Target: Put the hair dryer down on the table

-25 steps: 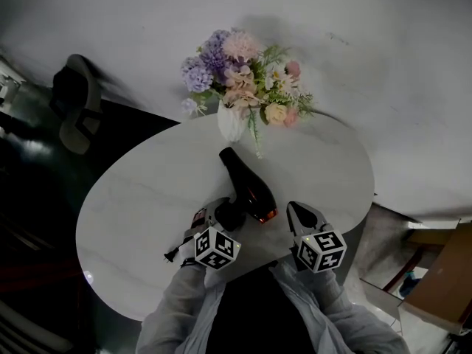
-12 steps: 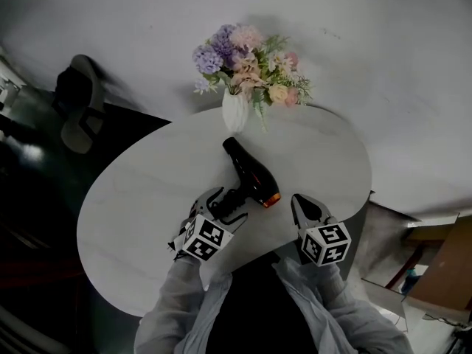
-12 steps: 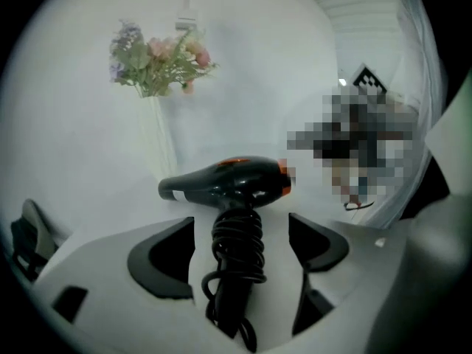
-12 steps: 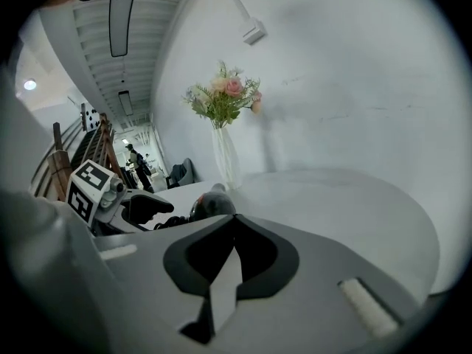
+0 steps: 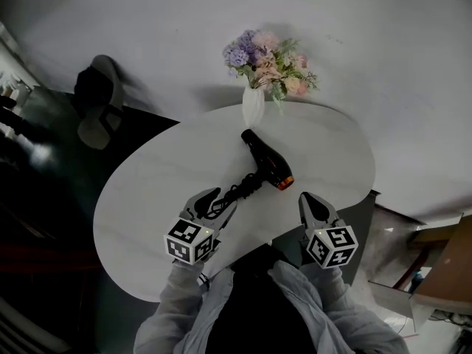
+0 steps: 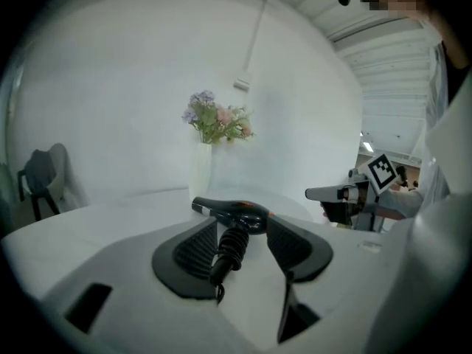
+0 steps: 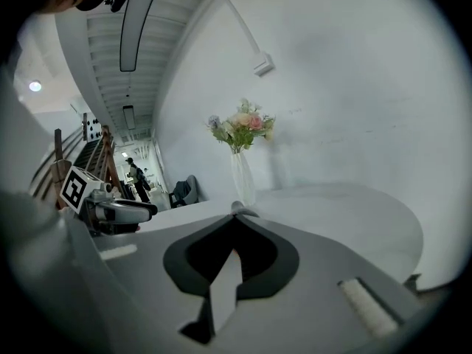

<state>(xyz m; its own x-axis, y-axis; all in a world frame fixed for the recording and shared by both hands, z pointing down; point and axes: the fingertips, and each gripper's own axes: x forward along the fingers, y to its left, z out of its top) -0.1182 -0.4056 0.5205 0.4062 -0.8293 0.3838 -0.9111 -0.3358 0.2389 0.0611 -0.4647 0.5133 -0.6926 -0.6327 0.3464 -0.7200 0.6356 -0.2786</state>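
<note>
The black hair dryer (image 5: pixel 267 161) lies on the white oval table (image 5: pixel 162 175), its orange-ringed nozzle to the right and its handle with the coiled cord (image 5: pixel 243 189) pointing at me. My left gripper (image 5: pixel 220 202) hovers just short of the handle's end. Its jaws have just been closing but stand open, and the pads touch nothing. In the left gripper view the hair dryer (image 6: pixel 232 216) shows beyond the parted jaws. My right gripper (image 5: pixel 308 201) is shut and empty, to the right of the dryer near the table's front edge.
A white vase of pastel flowers (image 5: pixel 253 105) stands at the table's far edge, right behind the dryer. A dark chair (image 5: pixel 96 102) sits off the far left. The floor drops away past the table's right edge, with boxes (image 5: pixel 442 271) there.
My left gripper opened off the dryer's handle, then drew back toward me and rose. The dryer stays lying on the table. The right gripper also pulled back a little.
</note>
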